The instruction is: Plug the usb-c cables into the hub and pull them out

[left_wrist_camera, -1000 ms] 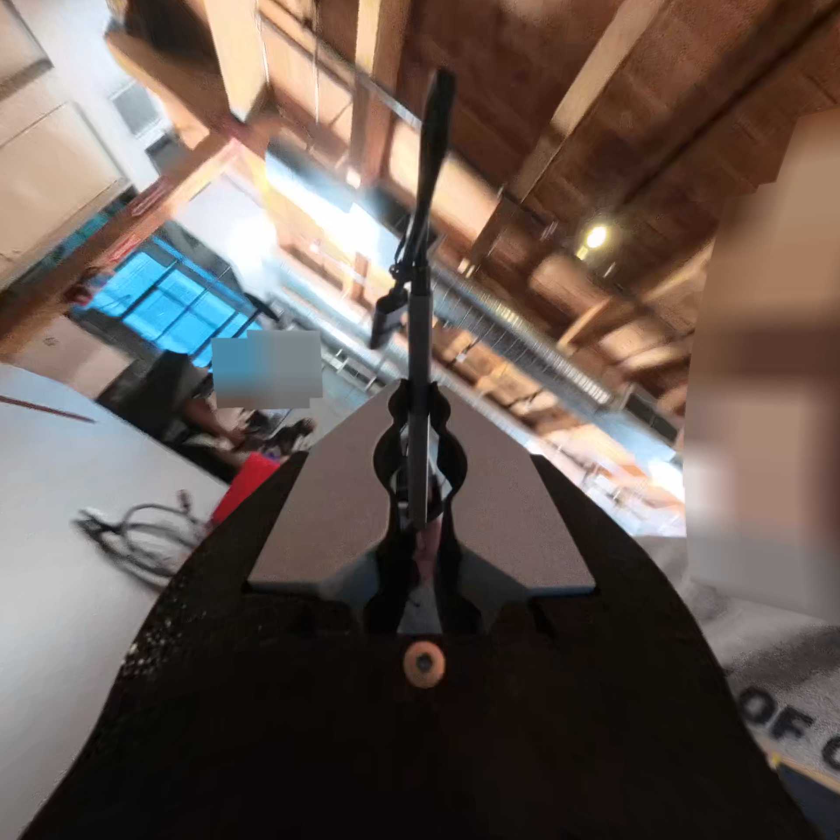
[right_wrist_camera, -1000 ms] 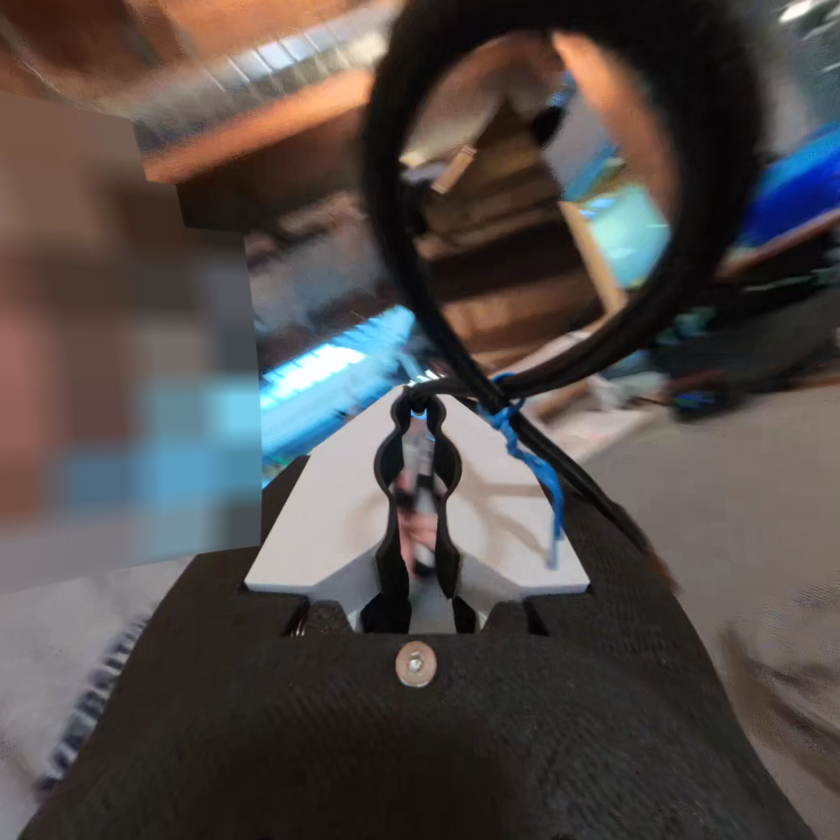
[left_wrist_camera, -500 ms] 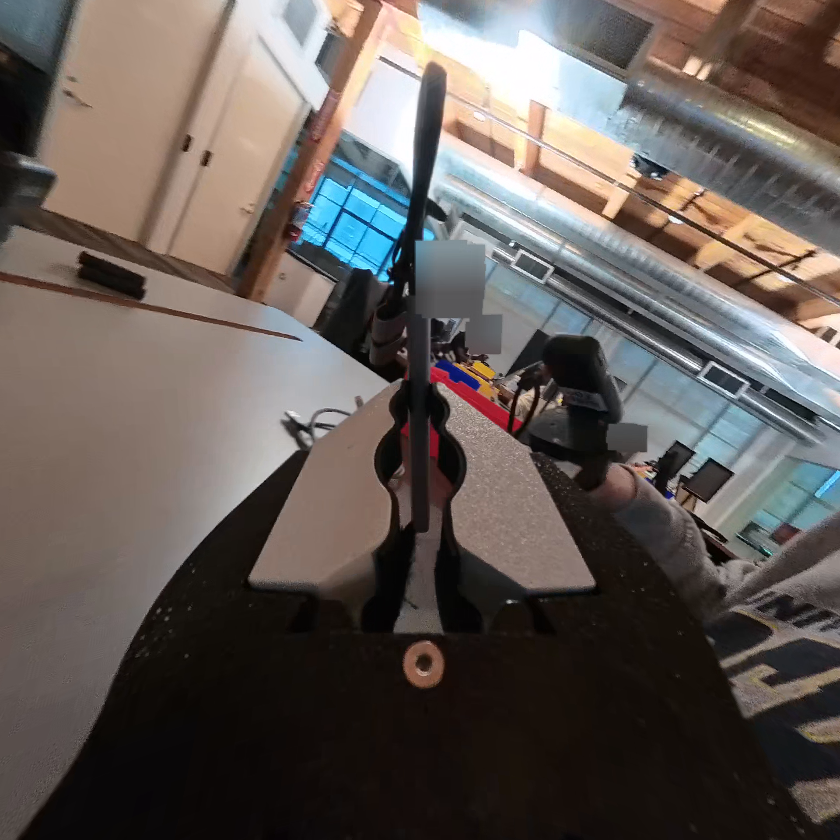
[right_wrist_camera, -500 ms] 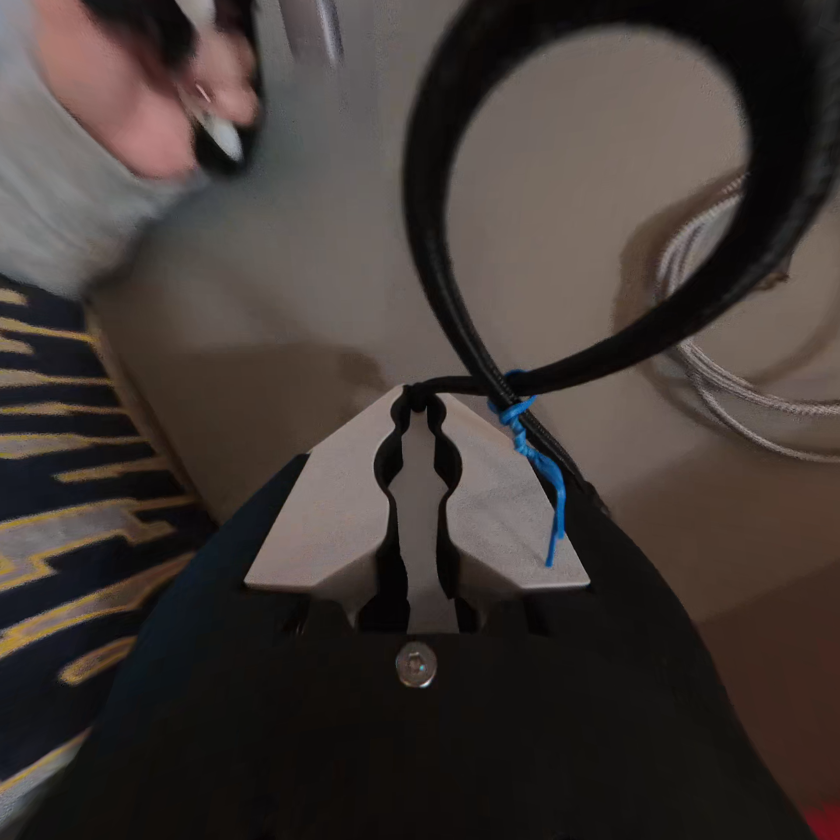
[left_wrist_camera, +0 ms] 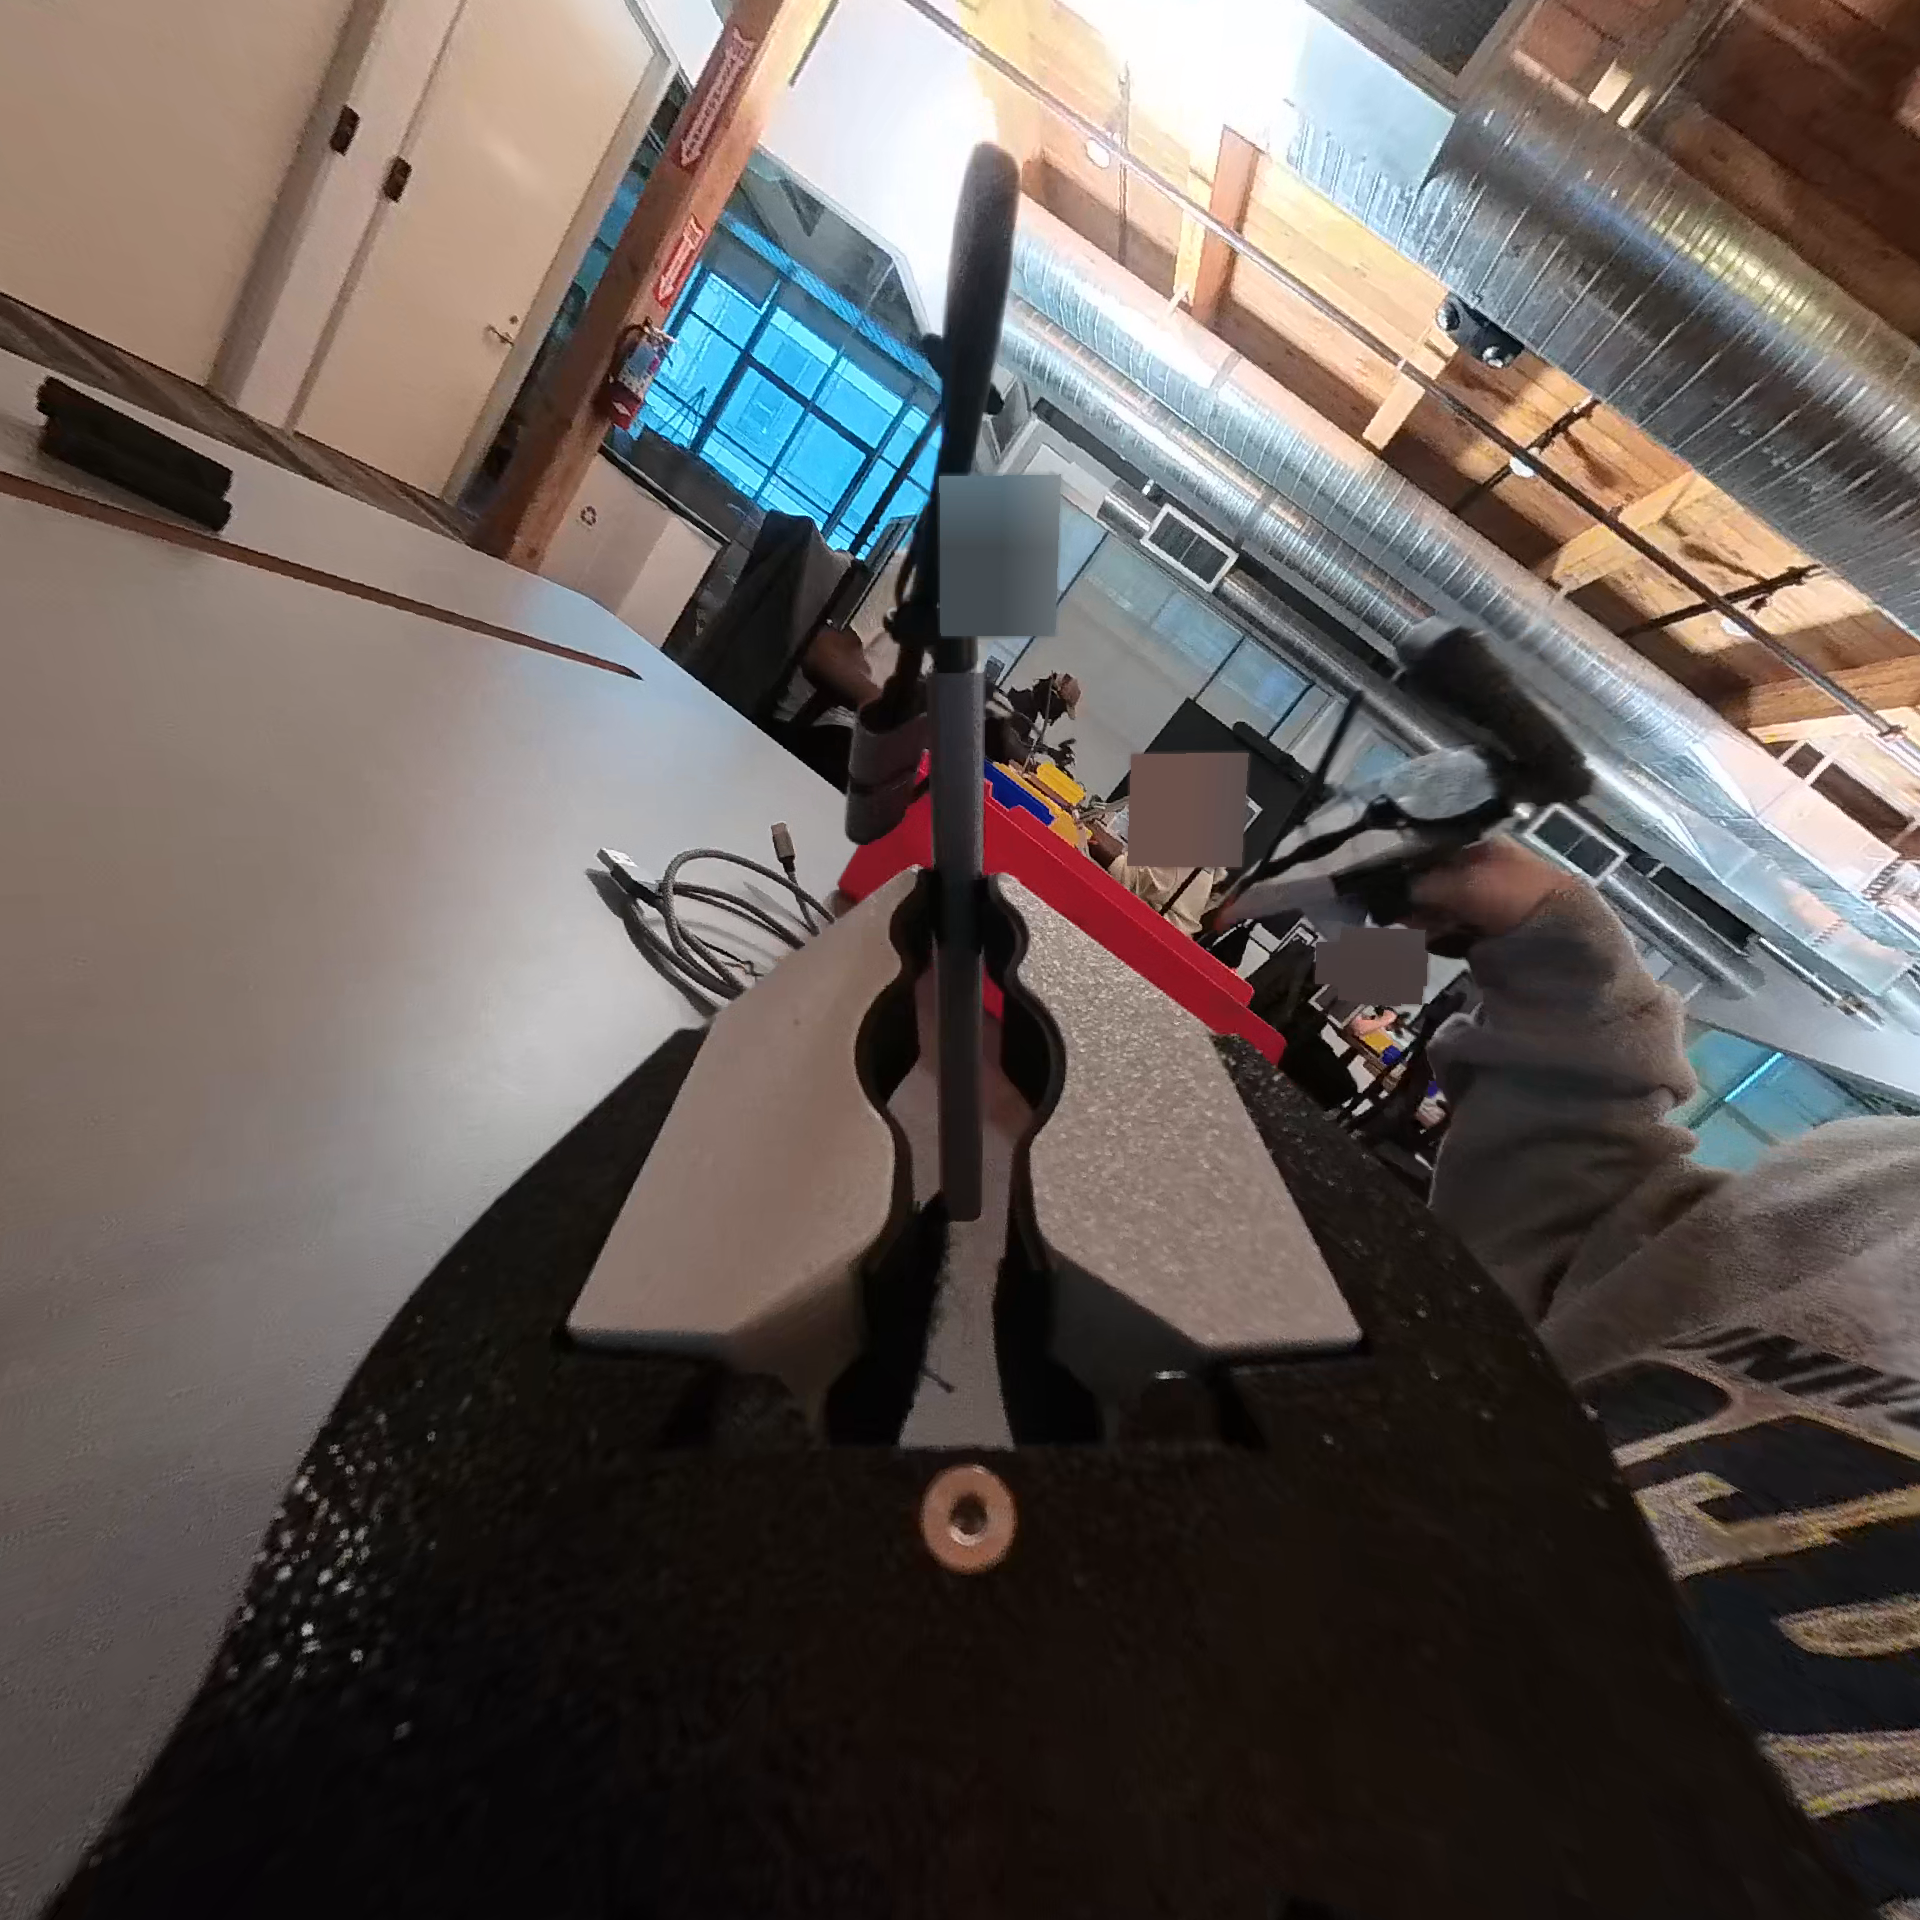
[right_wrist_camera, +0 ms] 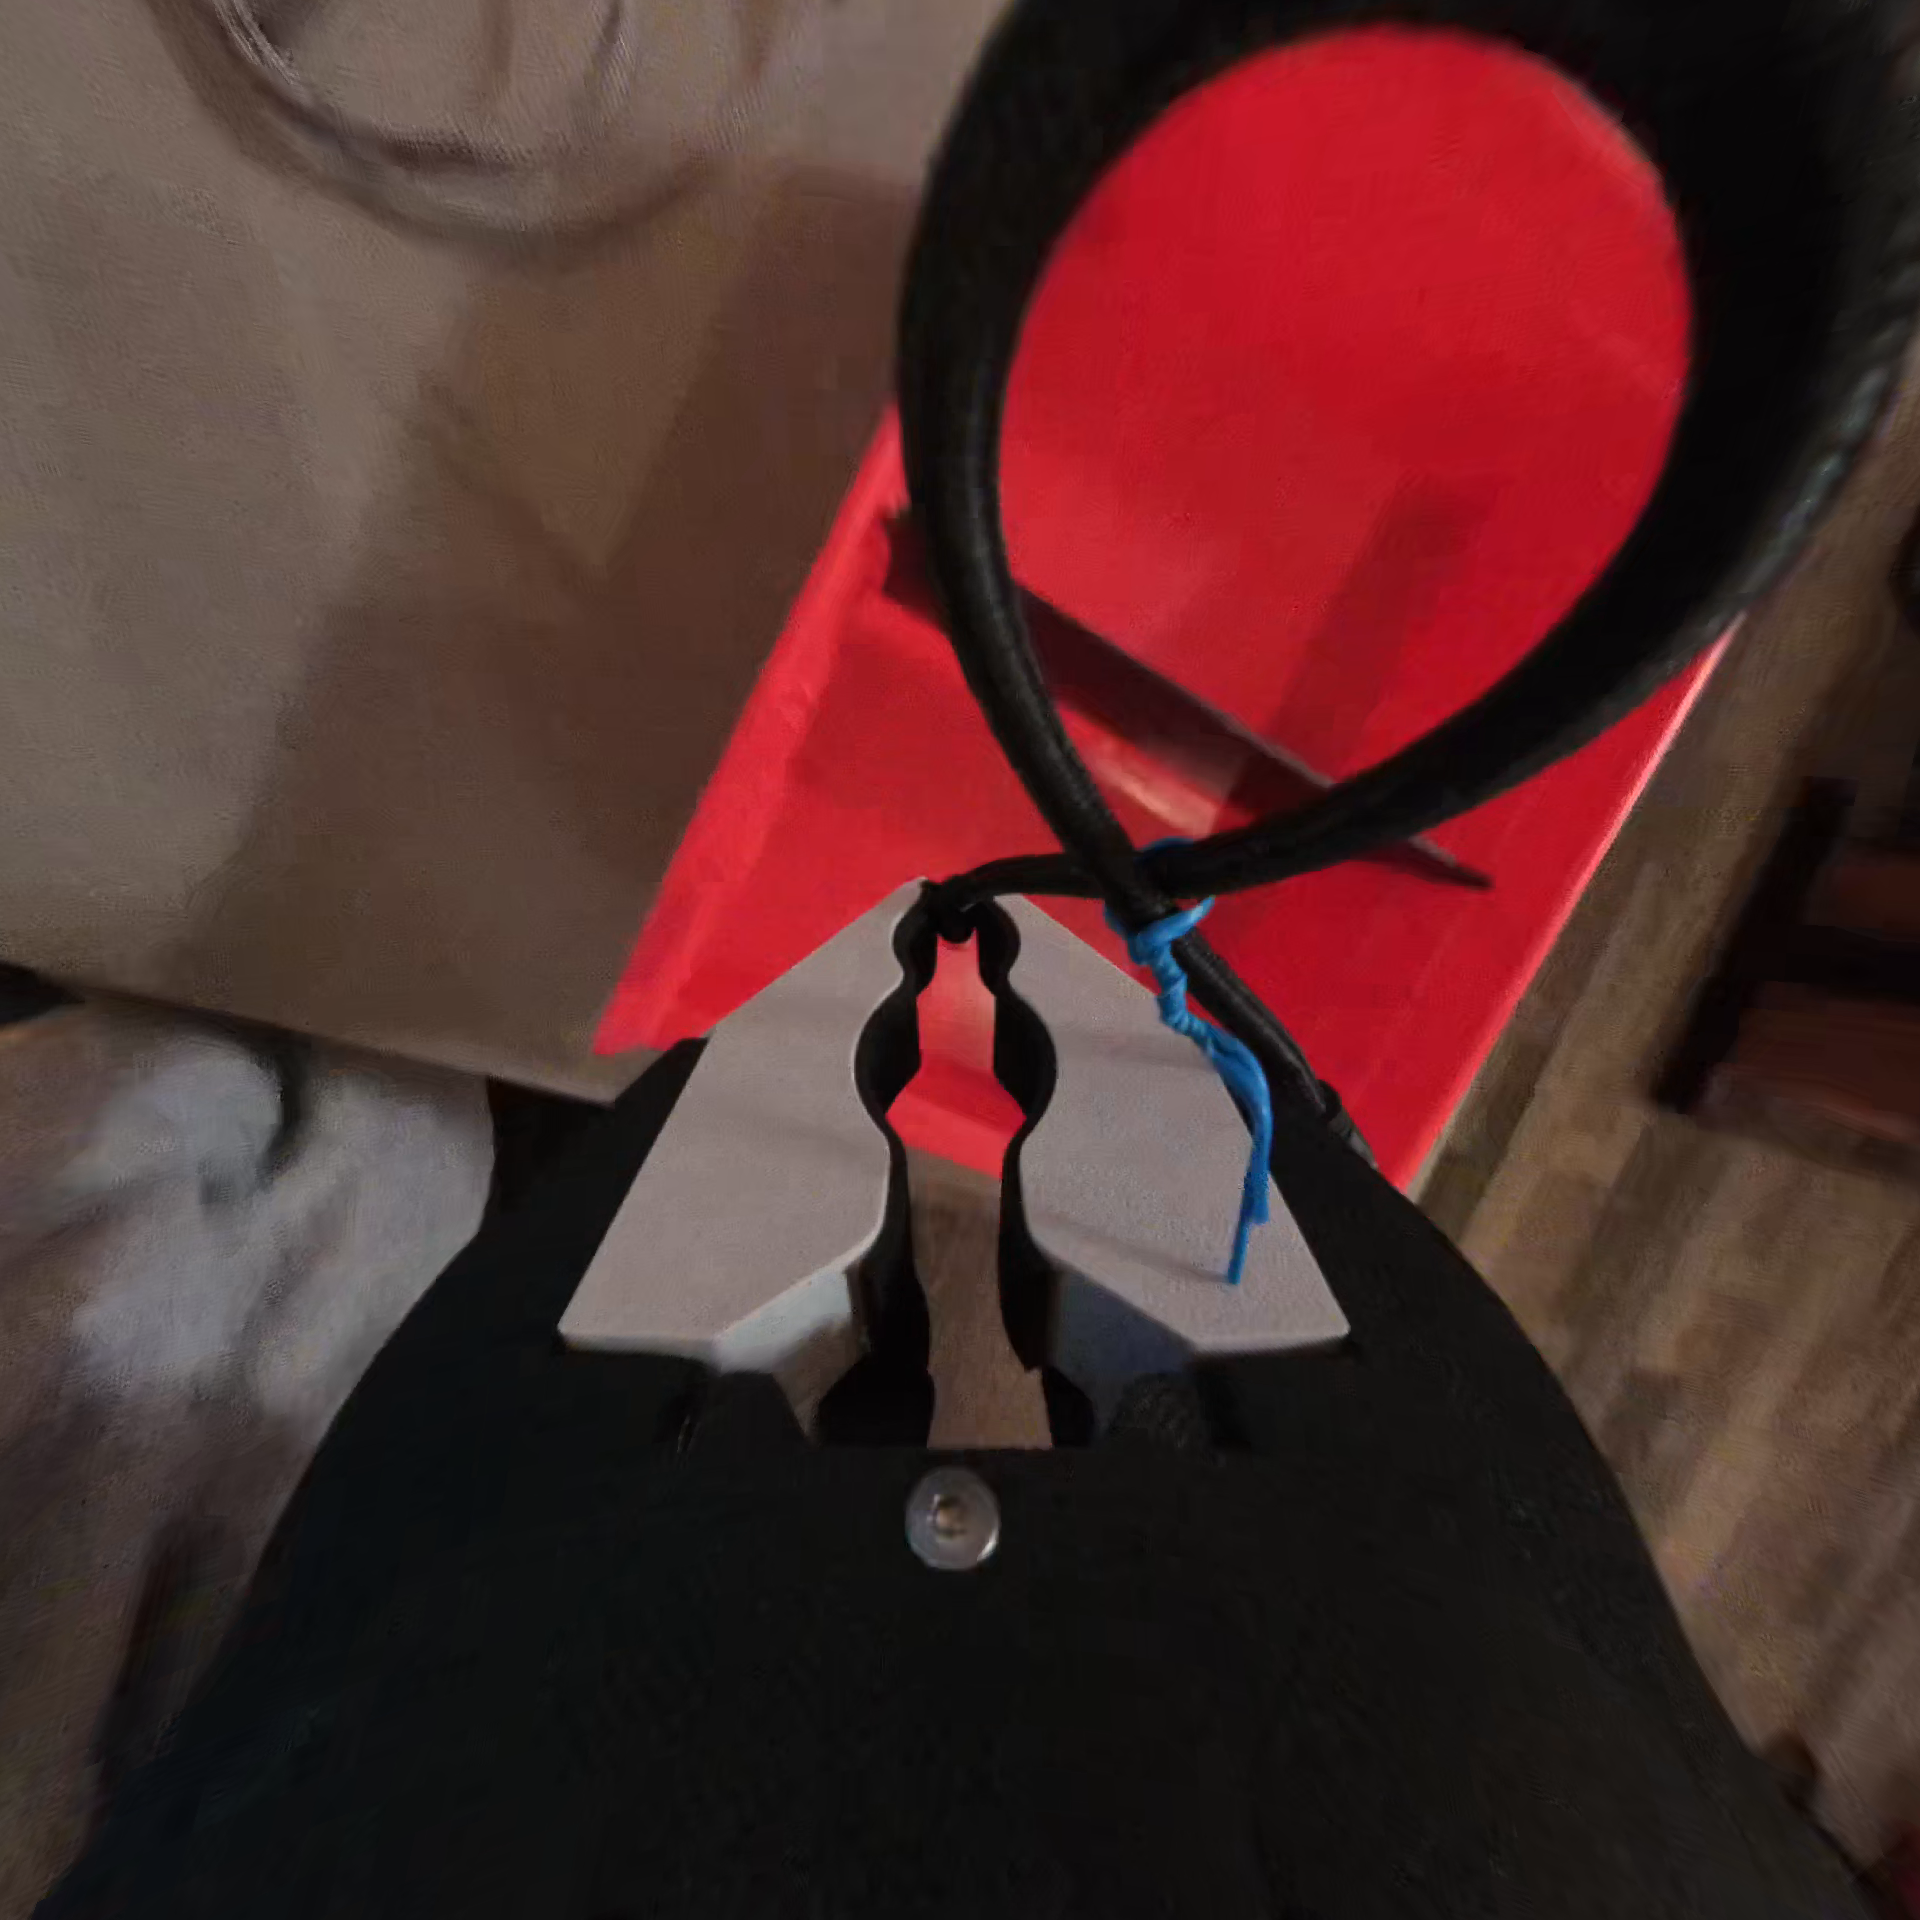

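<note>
My left gripper (left_wrist_camera: 956, 883) is shut on a thin grey hub (left_wrist_camera: 958, 1039), seen edge on and standing upright between the jaws. The hub's black cable (left_wrist_camera: 977, 312) rises from its top, and a dark plug (left_wrist_camera: 883, 769) hangs beside it. My right gripper (right_wrist_camera: 951, 909) is shut on the end of a black cable (right_wrist_camera: 997, 644) at its very tips. That cable curls in a big loop tied with a blue twist tie (right_wrist_camera: 1195, 997). The right gripper also shows far off in the left wrist view (left_wrist_camera: 1351, 842), held up by a hand.
A red bin (right_wrist_camera: 1299, 416) lies under the right gripper, and it also shows in the left wrist view (left_wrist_camera: 1101, 914). A grey braided cable (left_wrist_camera: 717, 914) is coiled on the grey table (left_wrist_camera: 260, 831). A grey sleeve (left_wrist_camera: 1558, 1091) is at the right. People sit in the background. Left tips to right tips: about 35 cm.
The left view has swung down from the ceiling to the table and room. The right gripper has moved from over the table to over the red bin. Both stay shut on their loads.
</note>
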`<action>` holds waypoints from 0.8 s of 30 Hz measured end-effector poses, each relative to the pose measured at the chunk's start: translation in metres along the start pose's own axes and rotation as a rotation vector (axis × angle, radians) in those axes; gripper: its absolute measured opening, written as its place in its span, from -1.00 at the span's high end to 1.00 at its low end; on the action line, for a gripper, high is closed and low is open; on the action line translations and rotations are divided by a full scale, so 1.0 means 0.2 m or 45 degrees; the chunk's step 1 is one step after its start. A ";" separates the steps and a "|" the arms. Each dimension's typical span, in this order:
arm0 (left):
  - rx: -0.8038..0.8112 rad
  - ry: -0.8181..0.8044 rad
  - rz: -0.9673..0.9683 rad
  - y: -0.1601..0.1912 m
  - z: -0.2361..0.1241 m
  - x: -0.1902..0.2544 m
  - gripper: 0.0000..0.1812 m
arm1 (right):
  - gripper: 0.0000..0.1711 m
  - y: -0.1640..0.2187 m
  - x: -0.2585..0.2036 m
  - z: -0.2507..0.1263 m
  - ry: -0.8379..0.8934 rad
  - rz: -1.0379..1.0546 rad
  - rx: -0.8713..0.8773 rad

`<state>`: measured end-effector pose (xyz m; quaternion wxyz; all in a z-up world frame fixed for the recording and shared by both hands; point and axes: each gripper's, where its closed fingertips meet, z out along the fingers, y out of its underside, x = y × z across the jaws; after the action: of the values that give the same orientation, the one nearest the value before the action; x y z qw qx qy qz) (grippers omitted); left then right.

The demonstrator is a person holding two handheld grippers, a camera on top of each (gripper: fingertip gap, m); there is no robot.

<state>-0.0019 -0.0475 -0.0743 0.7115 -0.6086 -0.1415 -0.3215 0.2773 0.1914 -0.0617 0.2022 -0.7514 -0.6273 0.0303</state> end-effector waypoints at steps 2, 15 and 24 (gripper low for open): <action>-0.008 0.006 -0.007 0.01 0.00 0.00 0.93 | 0.93 0.13 0.06 0.07 -0.025 -0.027 -0.171; -0.013 0.015 -0.031 0.01 0.00 0.00 0.93 | 0.48 0.00 -0.04 -0.11 0.146 -0.156 -0.010; 0.000 0.024 -0.006 -0.01 -0.01 0.00 0.93 | 0.33 -0.74 -0.94 0.35 -0.238 -0.680 0.503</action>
<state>-0.0031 -0.0494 -0.0730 0.7120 -0.6053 -0.1361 -0.3288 0.0782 0.0509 -0.1142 0.2862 -0.5011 -0.7997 0.1660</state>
